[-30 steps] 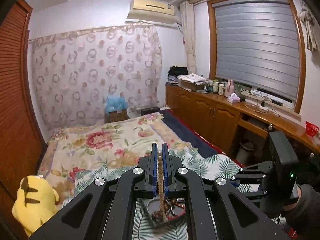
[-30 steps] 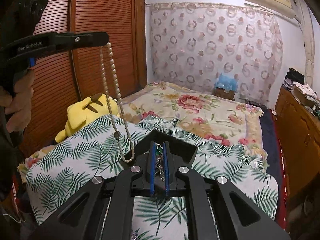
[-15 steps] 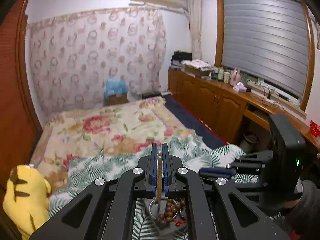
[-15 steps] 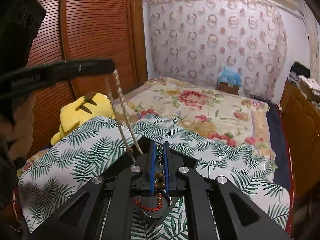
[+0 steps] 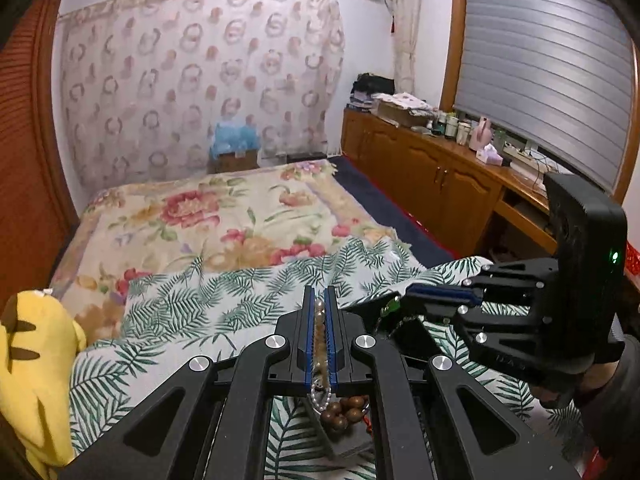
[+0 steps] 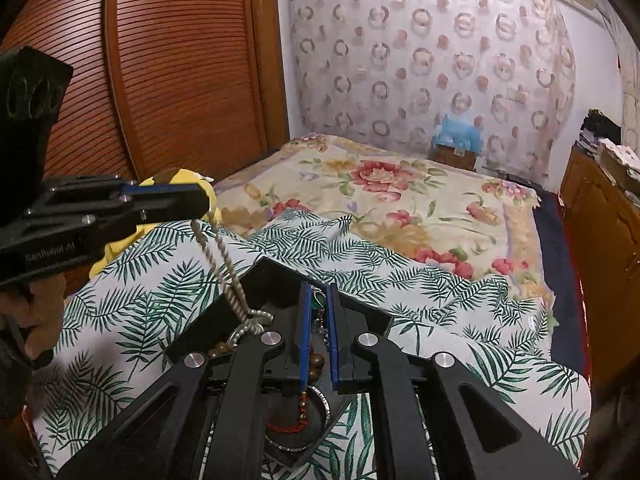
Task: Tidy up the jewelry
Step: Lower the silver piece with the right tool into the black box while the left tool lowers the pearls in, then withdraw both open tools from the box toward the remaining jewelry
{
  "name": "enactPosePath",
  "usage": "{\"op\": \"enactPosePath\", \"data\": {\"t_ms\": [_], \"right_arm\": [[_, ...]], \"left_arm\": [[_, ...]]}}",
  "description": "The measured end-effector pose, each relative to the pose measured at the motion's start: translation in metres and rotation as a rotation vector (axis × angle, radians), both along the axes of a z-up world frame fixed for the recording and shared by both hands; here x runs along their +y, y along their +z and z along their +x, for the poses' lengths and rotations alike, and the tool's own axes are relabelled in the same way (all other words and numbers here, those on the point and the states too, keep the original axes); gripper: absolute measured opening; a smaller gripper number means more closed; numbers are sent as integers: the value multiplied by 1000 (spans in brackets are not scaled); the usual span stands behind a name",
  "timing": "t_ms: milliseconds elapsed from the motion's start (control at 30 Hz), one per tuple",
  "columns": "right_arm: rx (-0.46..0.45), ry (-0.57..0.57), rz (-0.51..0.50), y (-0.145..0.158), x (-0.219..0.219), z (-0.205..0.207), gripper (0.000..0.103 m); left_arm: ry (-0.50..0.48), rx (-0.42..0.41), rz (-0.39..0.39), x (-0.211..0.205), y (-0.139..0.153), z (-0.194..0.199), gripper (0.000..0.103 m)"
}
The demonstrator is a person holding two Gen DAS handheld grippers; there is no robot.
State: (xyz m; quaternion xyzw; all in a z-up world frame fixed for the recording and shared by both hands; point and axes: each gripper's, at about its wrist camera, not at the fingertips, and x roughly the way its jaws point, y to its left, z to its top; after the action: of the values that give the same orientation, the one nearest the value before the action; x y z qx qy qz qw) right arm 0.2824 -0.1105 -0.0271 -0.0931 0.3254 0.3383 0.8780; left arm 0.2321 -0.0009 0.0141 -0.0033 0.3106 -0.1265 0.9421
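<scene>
My left gripper [image 5: 319,304] is shut on a pearl necklace [image 5: 320,332]; in the right wrist view the left gripper [image 6: 200,204] hangs the pearl necklace [image 6: 224,268] down into a black tray [image 6: 276,276], where its lower end piles up. My right gripper [image 6: 319,300] is shut on a chain with a green pendant [image 6: 319,300] above the tray, and shows in the left wrist view [image 5: 412,294]. Brown wooden beads [image 5: 344,410] and a red cord [image 6: 296,420] lie in the tray with a silver bangle [image 6: 320,404].
The tray sits on a fern-print cloth [image 6: 132,312] over a floral bedspread [image 6: 384,200]. A yellow plush toy [image 5: 32,376] lies at the left. Wooden cabinets [image 5: 436,188] run along the right; a slatted wardrobe [image 6: 180,80] stands on the left.
Both grippers have dropped lower toward the tray. The hanging pearl necklace now touches down and gathers in the tray.
</scene>
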Motion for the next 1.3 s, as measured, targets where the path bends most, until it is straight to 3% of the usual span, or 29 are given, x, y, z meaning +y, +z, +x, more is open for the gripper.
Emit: {"op": "enactPosePath", "data": {"t_ms": [333, 400, 733, 1300], "right_arm": [[-16, -10, 1, 13, -2, 3, 11], [-16, -13, 3, 13, -4, 4, 15], [0, -35, 10, 5, -22, -10, 15], [3, -55, 1, -5, -48, -93, 15]], "left_arm": [[4, 35, 11, -2, -15, 3, 4], [6, 46, 15, -2, -19, 5, 4], [-1, 64, 27, -8, -26, 9, 4], [-16, 35, 23, -19, -35, -70, 4]]}}
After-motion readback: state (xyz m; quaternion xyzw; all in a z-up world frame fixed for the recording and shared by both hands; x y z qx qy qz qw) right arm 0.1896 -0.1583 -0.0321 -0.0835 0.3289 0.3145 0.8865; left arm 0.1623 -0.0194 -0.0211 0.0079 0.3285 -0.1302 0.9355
